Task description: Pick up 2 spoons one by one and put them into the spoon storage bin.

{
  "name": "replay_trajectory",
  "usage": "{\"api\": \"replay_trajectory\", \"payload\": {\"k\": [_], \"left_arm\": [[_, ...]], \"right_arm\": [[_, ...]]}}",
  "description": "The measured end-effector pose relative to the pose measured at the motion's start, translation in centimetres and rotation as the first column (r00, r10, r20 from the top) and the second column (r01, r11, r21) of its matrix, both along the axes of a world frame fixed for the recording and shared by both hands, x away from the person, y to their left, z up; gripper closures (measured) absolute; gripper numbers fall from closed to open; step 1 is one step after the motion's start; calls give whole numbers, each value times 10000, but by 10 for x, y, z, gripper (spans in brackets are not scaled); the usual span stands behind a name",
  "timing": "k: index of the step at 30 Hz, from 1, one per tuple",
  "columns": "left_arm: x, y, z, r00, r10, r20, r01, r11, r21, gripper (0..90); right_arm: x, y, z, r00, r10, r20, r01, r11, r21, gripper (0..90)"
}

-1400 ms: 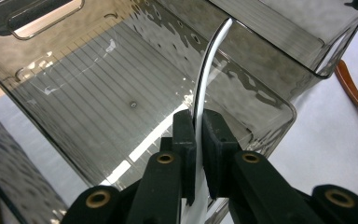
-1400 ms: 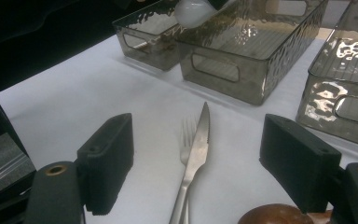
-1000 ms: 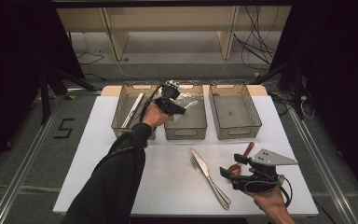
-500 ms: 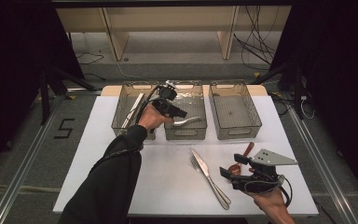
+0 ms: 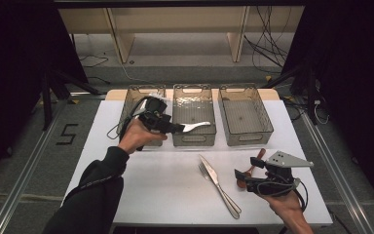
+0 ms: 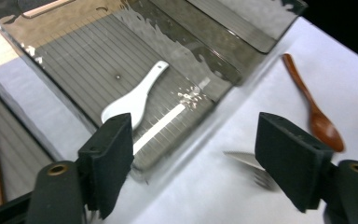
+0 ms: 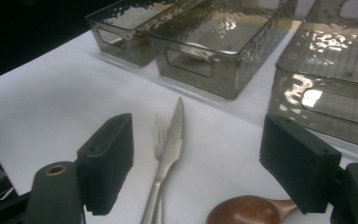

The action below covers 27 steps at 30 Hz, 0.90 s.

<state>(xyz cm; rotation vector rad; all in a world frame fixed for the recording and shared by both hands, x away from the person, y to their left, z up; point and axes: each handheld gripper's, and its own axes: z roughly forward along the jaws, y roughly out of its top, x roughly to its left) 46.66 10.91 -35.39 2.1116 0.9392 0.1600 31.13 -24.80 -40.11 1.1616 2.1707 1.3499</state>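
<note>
On white table [image 5: 165, 190]: three smoky bins [image 5: 246, 114]; grey floor around; left gripper [image 5: 175, 128] just opened wide, empty; right gripper [image 5: 241, 178] wide.

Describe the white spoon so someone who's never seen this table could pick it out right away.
Start at the row of three smoky see-through bins at the far edge of the white table. Go to the middle bin; the white spoon lies on its ribbed floor, near the front wall. It is the only white utensil: the fork and knife are metal and the wooden spoon is brown, all out on the tabletop.
</note>
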Motion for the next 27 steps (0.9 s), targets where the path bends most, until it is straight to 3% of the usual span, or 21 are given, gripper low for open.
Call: {"api": "replay_trajectory", "payload": {"k": [4, 13, 19, 27], "left_arm": [[-21, 14, -3, 9999, 49, 158, -46, 9998, -218, 223], [-57, 30, -20, 9989, 265, 389, -260, 9996, -124, 204], [-78, 36, -29, 9976, 217, 659, -209, 9997, -135, 199], [-96, 41, -37, 9941, 140, 1080, -159, 9997, 163, 199]], "right_arm": [[10, -6, -1, 9995, -273, -160, 270, 9995, -161, 266], [41, -13, -6, 9968, -631, -489, 594, 9955, -736, 284], [55, -16, -11, 9938, -774, -795, 688, 9920, -1058, 367], [74, -24, -21, 9843, -1247, -1253, 1055, 9831, -1498, 569]]}}
